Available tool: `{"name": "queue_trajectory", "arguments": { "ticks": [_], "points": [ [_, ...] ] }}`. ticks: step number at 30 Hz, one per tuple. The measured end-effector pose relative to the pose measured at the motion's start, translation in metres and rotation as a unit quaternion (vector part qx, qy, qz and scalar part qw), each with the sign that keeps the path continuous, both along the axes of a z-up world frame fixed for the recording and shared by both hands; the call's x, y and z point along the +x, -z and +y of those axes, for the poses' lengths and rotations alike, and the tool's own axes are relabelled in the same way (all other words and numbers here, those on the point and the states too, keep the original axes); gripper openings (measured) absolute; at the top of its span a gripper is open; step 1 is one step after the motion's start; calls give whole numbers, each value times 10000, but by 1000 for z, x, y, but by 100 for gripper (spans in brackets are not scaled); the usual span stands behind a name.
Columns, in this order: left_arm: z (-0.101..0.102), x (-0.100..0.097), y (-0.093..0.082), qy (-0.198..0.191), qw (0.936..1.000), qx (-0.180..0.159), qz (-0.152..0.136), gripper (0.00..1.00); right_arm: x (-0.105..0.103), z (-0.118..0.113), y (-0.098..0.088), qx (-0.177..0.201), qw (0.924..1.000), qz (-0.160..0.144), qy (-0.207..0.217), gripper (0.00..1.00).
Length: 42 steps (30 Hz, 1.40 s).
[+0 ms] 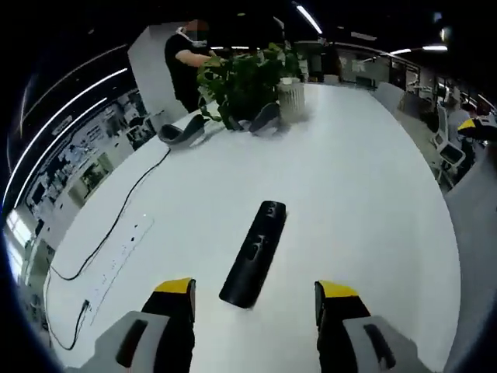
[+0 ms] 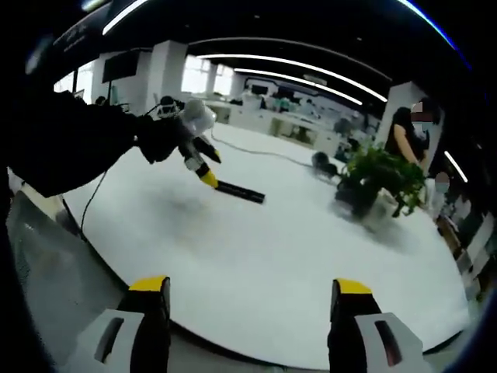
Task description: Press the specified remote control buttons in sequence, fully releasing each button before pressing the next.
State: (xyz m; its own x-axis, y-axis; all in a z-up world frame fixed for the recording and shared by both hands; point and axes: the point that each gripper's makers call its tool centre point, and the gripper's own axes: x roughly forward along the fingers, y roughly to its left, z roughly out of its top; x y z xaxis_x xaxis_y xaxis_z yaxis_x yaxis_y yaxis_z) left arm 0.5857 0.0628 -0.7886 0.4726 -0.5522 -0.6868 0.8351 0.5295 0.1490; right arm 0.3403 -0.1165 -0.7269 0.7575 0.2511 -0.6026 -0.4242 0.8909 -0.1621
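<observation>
- Left gripper view: the left gripper [image 1: 255, 299] rises from the six o'clock edge with its two yellow-tipped jaws spread wide apart and nothing between them.
- The black remote control [image 1: 255, 252] lies flat on the white table [image 1: 365, 194], just ahead of the jaws and between their lines, apart from both; its long axis runs from about seven o'clock to one o'clock, buttons facing up.
- Toward twelve o'clock on the table stands a leafy potted plant [image 1: 248, 81] beside a ribbed white pot [image 1: 291, 99], with two grey curved objects [image 1: 182, 132] near its base.
- A black cable [image 1: 116, 225] trails across the table at nine o'clock.
- A person in dark clothes [image 1: 185, 66] stands behind the plant at eleven o'clock.
- Right gripper view: the right gripper [image 2: 254, 294] comes up from six o'clock, jaws parted wide and empty, hanging over the near rim of the table [image 2: 311, 272].
- The left gripper [image 2: 208, 167] enters at ten o'clock, held by a dark-sleeved arm [image 2: 70, 148], its yellow tips pointing down just beside the near end of the remote control [image 2: 241, 192]; whether it touches cannot be told.
- The potted plant [image 2: 380, 179] sits at two o'clock, a person [image 2: 404, 132] standing behind it.
</observation>
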Motion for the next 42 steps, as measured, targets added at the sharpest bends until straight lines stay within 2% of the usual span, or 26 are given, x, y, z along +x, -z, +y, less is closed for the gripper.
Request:
{"name": "queue_trajectory", "arguments": {
  "ticks": [2, 5, 10, 12, 16, 20, 21, 22, 24, 25, 26, 29, 31, 33, 36, 39, 40, 42],
  "points": [
    [10, -17, -11, -193, 9996, -181, -78, 67, 0, 0, -3, 38, 10000, -72, 14, 84],
    [13, -46, -25, -407, 9976, -564, 21, 77, 1, 0, -3, 53, 9999, -92, 36, 85],
    [20, -87, -50, -626, 9955, -688, -159, 86, 1, -1, -5, 5, 9998, -172, 63, 86],
    [20, -104, -63, -793, 9930, -853, -175, 92, 1, -2, -6, -23, 9998, -208, 62, 86],
    [16, -129, -93, -1023, 9846, -1357, -416, 99, 1, -1, -9, 7, 9996, -265, 35, 87],
    [21, -155, -116, -1288, 9792, -1329, -827, 100, 2, -1, -12, 40, 9994, -352, 49, 87],
    [20, -161, -119, -1327, 9783, -1334, -871, 100, 2, -2, -13, 59, 9992, -390, 65, 87],
    [21, -169, -125, -1479, 9745, -1434, -891, 100, 3, -2, -15, 76, 9990, -427, 74, 88],
    [21, -181, -130, -1646, 9694, -1598, -878, 100, 3, -3, -20, 127, 9984, -541, 91, 88],
    [22, -189, -133, -1816, 9645, -1701, -880, 100, 3, -4, -21, 141, 9982, -570, 95, 89],
    [22, -195, -134, -1818, 9641, -1693, -935, 100, 3, -4, -22, 153, 9981, -592, 97, 89],
    [27, -217, -133, -2057, 9614, -1430, -1140, 100, 4, -4, -27, 224, 9973, -689, 106, 90],
    [28, -230, -135, -2136, 9584, -1431, -1239, 100, 5, -5, -31, 283, 9965, -783, 123, 90],
    [30, -239, -135, -2243, 9561, -1408, -1254, 100, 6, -7, -33, 320, 9960, -818, 155, 90],
    [39, -251, -132, -2444, 9509, -1229, -1445, 100, 7, -9, -36, 391, 9956, -829, 180, 90],
    [49, -260, -129, -2769, 9402, -1272, -1522, 100, 13, -23, -43, 201, 9937, -1089, 161, 91],
    [52, -261, -129, -2870, 9352, -1326, -1593, 100, 14, -28, -41, 151, 9940, -1073, 180, 91],
    [50, -265, -127, -2852, 9321, -1401, -1741, 100, 18, -41, -39, 168, 9939, -1047, 313, 91]
  ]
}}
